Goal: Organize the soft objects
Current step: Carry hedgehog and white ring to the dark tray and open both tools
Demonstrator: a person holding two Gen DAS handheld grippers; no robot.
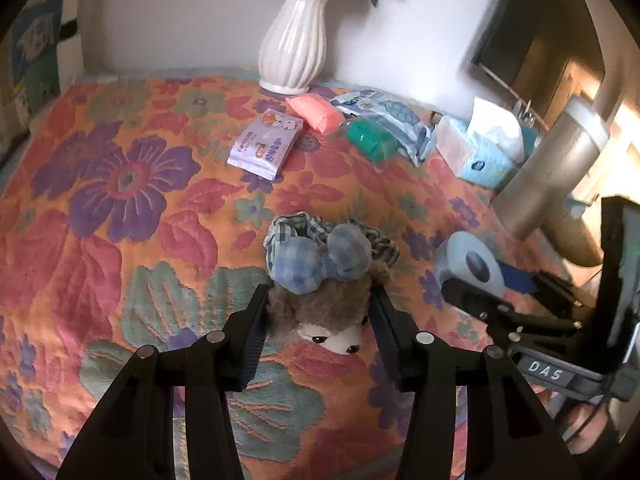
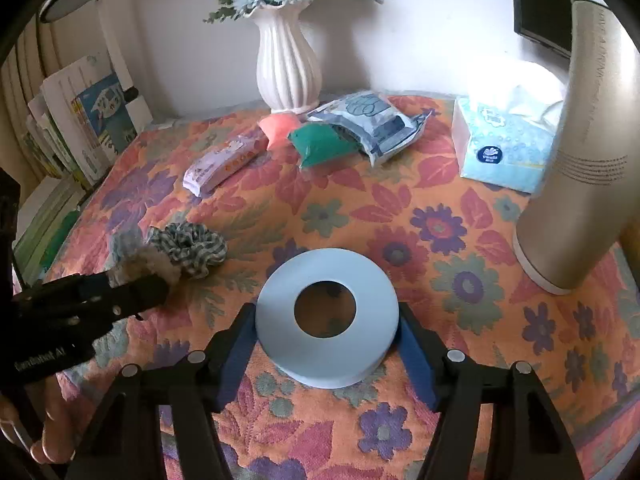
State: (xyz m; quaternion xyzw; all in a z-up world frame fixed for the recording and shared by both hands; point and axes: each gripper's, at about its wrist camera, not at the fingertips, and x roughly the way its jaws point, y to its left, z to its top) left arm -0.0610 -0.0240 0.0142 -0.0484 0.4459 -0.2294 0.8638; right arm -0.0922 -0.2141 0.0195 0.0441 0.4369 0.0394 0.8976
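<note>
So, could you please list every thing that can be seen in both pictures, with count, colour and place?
plush toy: one, brown and white with blue checked bow, between left gripper's fingers
scrunchie: one, green checked, behind the toy
tape roll: one, pale blue, between right gripper's fingers
vase: one, white, holding blue flowers, at the back
tissue box: one, light blue, back right
tissue pack: one, white and purple, middle back
soft blocks: two, pink and green, near vase
wipes pouch: one, blue and white, beside green block
cylinder: one, golden, right
tablecloth: one, orange floral
left gripper: black, closed on toy
right gripper: black, gripping the roll
</note>
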